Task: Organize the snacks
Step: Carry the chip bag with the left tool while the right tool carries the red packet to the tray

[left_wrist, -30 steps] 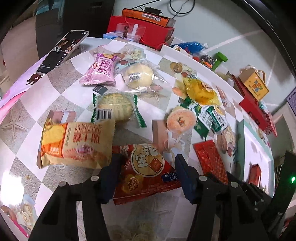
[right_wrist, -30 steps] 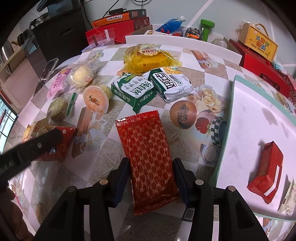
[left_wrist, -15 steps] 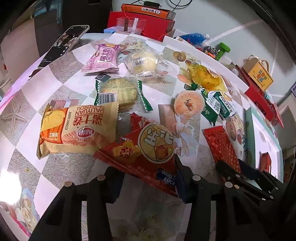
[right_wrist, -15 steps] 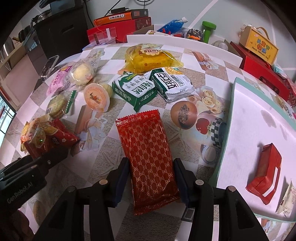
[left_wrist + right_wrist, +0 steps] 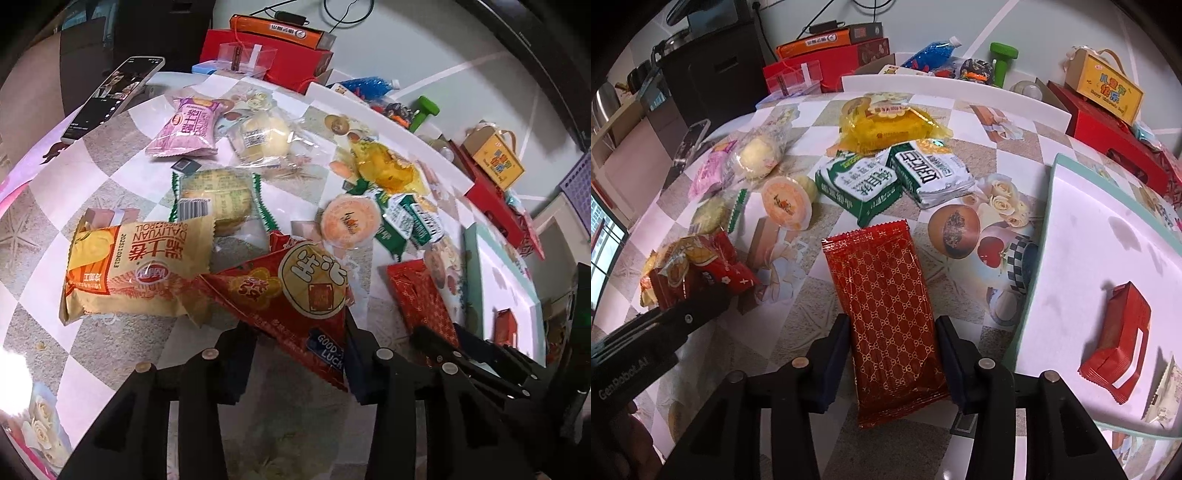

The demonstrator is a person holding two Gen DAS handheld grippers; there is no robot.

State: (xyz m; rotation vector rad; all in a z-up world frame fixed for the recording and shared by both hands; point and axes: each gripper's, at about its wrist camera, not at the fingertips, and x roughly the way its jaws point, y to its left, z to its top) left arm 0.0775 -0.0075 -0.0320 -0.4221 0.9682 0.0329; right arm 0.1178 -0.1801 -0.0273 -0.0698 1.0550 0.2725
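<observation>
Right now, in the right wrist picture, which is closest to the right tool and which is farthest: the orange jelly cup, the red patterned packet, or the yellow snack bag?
1. The red patterned packet, right between the right tool's fingers.
2. The orange jelly cup, farther up the table, to the left.
3. The yellow snack bag, near the far edge of the table, in the middle.

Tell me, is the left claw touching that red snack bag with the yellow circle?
Touching. In the left wrist view, the left gripper has both fingers closed on the red bag, crumpled and lifted at one end.

Phone (image 5: 110, 96) at the table (image 5: 33, 206) edge; green dumbbell (image 5: 1003, 62) beyond.
</observation>
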